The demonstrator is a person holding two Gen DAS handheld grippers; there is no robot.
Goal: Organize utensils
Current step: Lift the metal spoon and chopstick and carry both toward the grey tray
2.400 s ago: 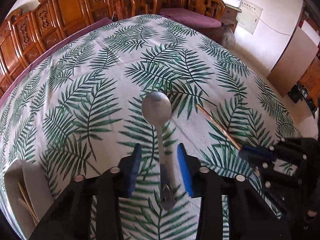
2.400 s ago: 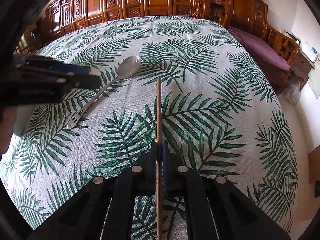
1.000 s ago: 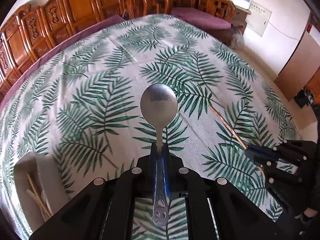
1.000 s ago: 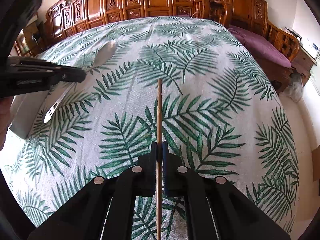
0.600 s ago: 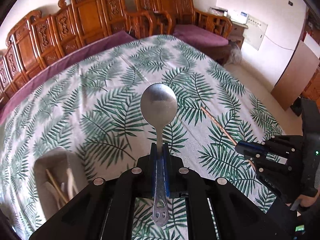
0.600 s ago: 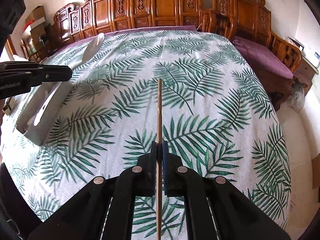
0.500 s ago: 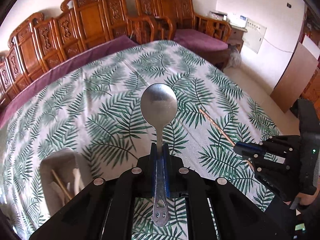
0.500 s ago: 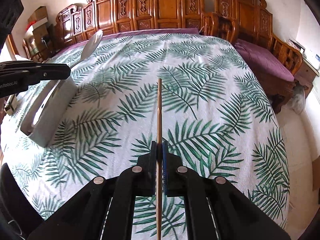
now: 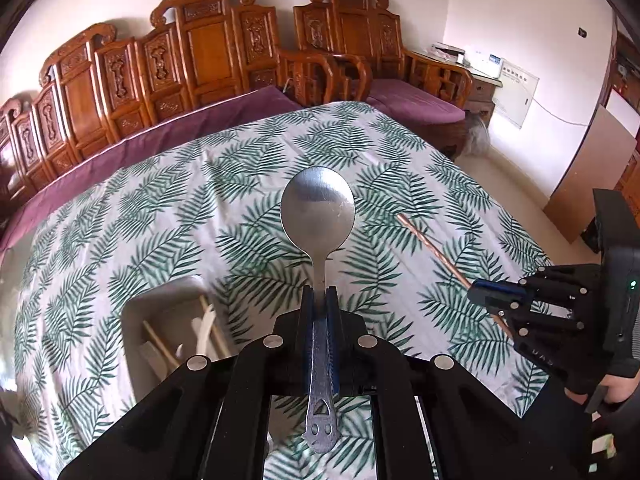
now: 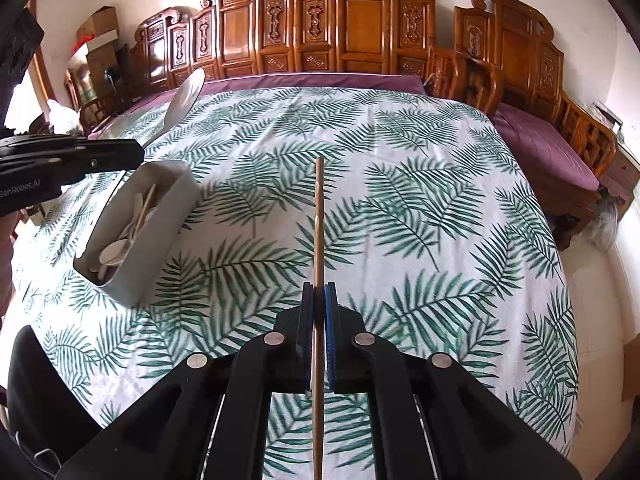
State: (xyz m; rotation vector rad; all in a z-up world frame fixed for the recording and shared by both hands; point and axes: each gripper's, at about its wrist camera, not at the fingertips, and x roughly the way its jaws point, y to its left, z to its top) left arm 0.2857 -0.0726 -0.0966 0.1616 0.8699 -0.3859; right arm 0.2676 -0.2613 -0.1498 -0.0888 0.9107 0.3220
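Note:
My left gripper (image 9: 319,294) is shut on the handle of a metal spoon (image 9: 318,211), bowl pointing forward, held in the air above the table. My right gripper (image 10: 319,290) is shut on a wooden chopstick (image 10: 319,216) that sticks straight out ahead. In the left wrist view the right gripper (image 9: 486,294) shows at the right with the chopstick (image 9: 430,242) angled up-left. In the right wrist view the left gripper (image 10: 120,156) and the spoon (image 10: 184,98) show at the far left. A white utensil box (image 10: 160,236) holding chopsticks and pale spoons stands on the table under the left gripper.
A palm-leaf tablecloth (image 10: 400,220) covers the table. Carved wooden benches (image 10: 360,28) with purple cushions (image 9: 412,100) run along the far and right sides. The box (image 9: 168,320) also shows lower left in the left wrist view. A gloved hand (image 9: 612,376) holds the right gripper.
Both grippers have risen with the spoon and the chopstick still held. The table looks farther away, and the white box has come more fully into both views.

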